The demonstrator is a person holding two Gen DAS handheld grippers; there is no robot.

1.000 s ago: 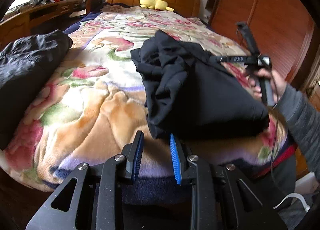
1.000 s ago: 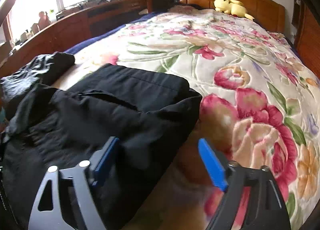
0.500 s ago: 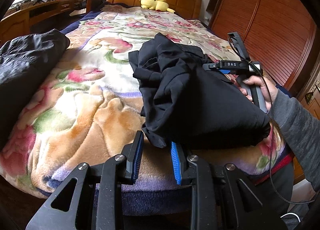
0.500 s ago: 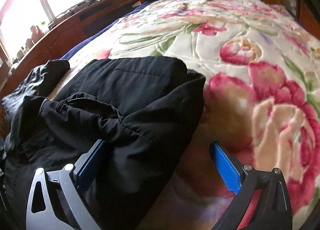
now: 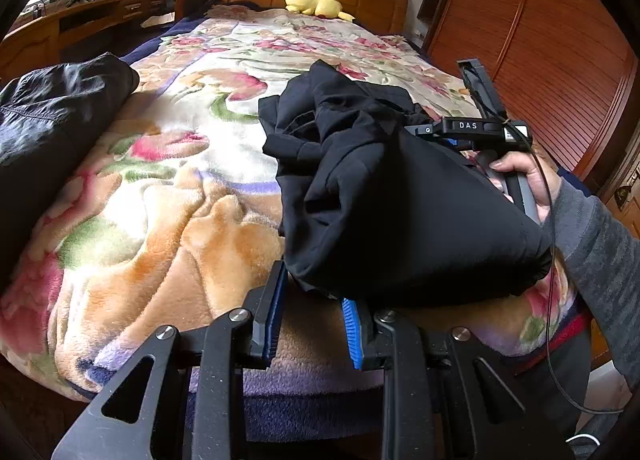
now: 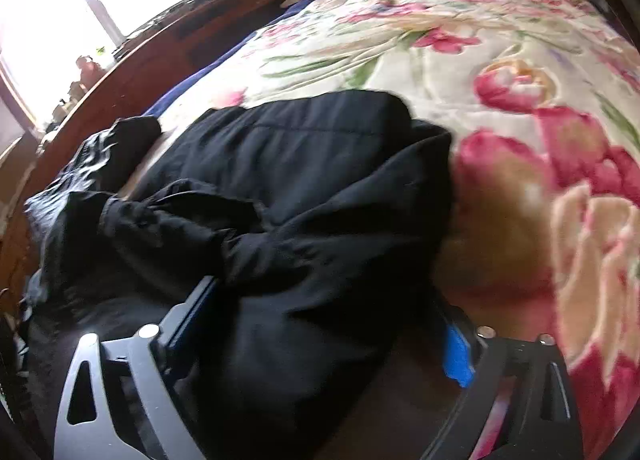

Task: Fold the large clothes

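Note:
A bulky black garment (image 5: 400,212) lies bunched near the foot of the floral blanket (image 5: 168,196). My left gripper (image 5: 312,324) hovers at the garment's near hem with a narrow gap between its blue pads. Only blanket shows through that gap. In the right wrist view my right gripper (image 6: 324,336) straddles a thick fold of the same garment (image 6: 304,188). Its jaws stand wide and are closing, with the cloth bulging between them. A hand (image 5: 524,176) holds that gripper from behind the garment, which hides its fingertips in the left wrist view.
A second dark jacket (image 5: 52,120) lies on the bed's left edge. A yellow plush toy (image 5: 316,2) rests against the wooden headboard. A wooden wardrobe (image 5: 540,40) stands to the right and a desk (image 5: 80,16) to the left. The bed's foot edge runs just beyond my left fingers.
The right gripper has sunk and pushed further over the black garment, so more cloth sits between its fingers. The garment's hem now reaches the left gripper's tips.

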